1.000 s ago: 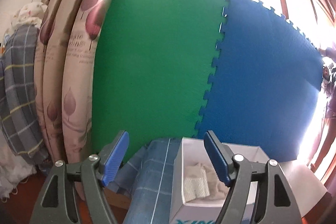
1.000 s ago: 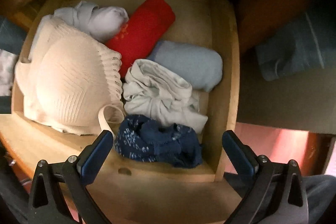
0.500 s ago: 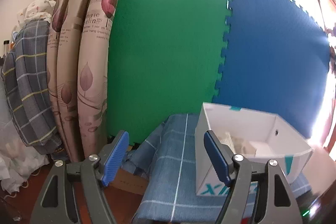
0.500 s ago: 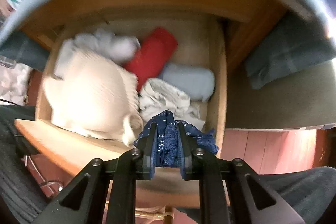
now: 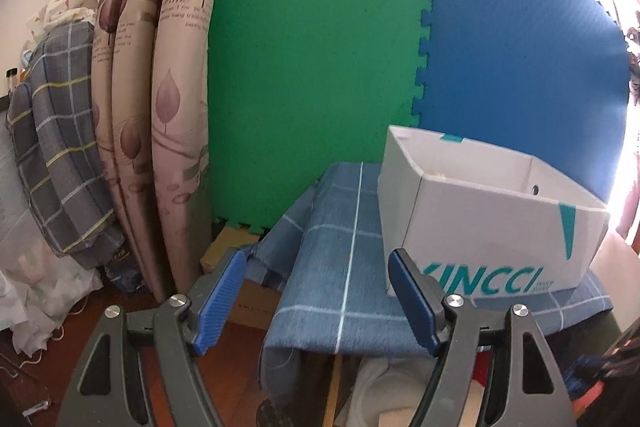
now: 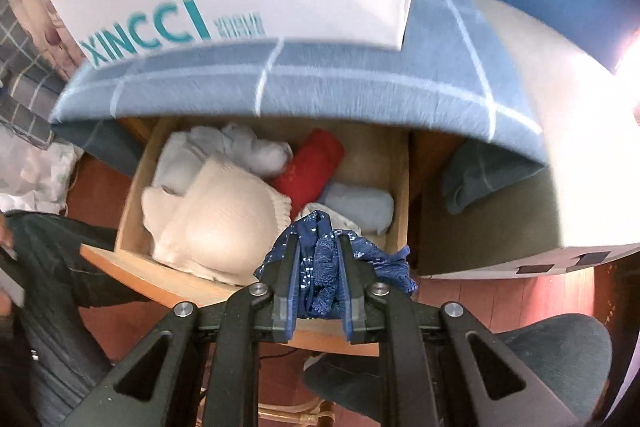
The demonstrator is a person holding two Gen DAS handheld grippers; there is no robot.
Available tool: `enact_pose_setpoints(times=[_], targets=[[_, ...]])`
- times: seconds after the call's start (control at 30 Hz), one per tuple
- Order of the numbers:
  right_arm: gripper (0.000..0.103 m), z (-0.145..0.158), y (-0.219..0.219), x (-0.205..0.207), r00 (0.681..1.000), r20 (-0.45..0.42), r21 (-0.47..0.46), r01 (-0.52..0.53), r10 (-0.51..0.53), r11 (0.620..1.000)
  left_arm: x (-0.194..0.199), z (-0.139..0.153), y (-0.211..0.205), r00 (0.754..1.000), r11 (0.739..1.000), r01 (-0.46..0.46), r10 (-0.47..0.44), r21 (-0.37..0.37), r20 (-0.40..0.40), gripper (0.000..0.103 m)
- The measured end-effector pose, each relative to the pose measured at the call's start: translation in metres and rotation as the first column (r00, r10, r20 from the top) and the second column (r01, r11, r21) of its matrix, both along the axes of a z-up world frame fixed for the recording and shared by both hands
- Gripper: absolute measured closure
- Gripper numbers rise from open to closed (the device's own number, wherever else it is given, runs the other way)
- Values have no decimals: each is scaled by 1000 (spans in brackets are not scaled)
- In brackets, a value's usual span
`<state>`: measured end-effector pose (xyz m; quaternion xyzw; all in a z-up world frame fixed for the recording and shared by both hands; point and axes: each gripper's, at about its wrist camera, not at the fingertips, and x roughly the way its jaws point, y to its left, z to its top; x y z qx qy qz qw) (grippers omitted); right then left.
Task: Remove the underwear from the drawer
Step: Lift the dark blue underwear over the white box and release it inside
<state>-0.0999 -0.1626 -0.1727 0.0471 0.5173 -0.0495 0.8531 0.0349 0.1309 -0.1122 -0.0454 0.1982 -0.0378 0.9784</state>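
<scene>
Since a second ago my left gripper (image 5: 316,301) has sunk: the white cardboard box with teal lettering (image 5: 492,223) that I looked down into now shows me its side, its contents hidden. Its blue-padded jaws stand apart with nothing between them. That box sits on a blue checked cloth (image 5: 340,259) draped over the cabinet top, near its right edge, with green and blue foam mats (image 5: 312,67) upright behind.

From the right wrist, my right gripper (image 6: 318,259), spread wide over the open wooden drawer (image 6: 402,187) a second ago, is now clamped on the dark blue patterned lace underwear (image 6: 320,267) and has lifted it above the drawer's front right corner. Below remain a cream knitted garment (image 6: 216,219) at the front left, a red roll (image 6: 312,167) and a pale blue roll (image 6: 360,207) toward the right side, and whitish cloth (image 6: 240,147) at the back.
</scene>
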Motion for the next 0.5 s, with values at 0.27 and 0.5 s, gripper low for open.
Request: enact_pose_setpoints(times=[0.27, 0.5], targets=[[88, 71, 4, -14, 990, 143, 11, -5, 3, 1000, 6, -28, -13, 995, 998, 32, -28, 44, -97, 27], [88, 148, 10, -21, 957, 290, -8, -29, 30, 1000, 5, -42, -29, 988, 994, 73, -60, 85, -142, 27]])
